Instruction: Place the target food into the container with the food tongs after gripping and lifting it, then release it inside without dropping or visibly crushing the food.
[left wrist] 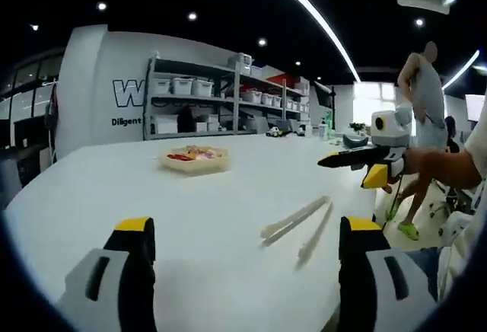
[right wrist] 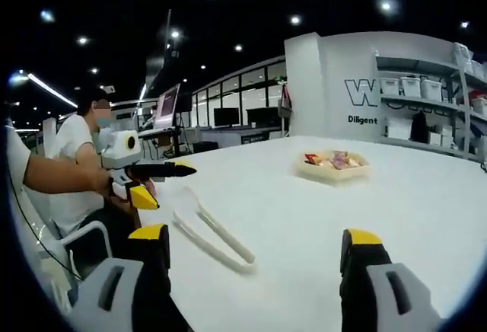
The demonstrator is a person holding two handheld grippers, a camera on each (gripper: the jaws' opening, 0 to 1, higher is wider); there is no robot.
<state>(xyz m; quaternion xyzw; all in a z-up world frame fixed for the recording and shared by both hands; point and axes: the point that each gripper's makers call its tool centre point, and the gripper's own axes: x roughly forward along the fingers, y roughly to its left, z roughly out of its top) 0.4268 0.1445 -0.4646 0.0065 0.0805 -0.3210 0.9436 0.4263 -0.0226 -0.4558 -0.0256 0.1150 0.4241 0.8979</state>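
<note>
The food (left wrist: 193,154) sits in a shallow container (left wrist: 221,166) far out on the worktop (left wrist: 99,195), untouched. The tongs (left wrist: 297,227) lie flat on the near side, within your reach, nothing gripping them. Both your hand-held grippers, left (left wrist: 247,250) and right (right wrist: 259,260), are spread wide and empty, so I judge picking up the tongs comes first.

We see the left gripper (left wrist: 247,252): grey moulded jaw bodies with slotted recesses, black inner faces, yellow tips. The right gripper (right wrist: 255,260) has the same build. At 3 o'clock in the left gripper view it shows a white housing, black jaws, yellow tips.
</note>
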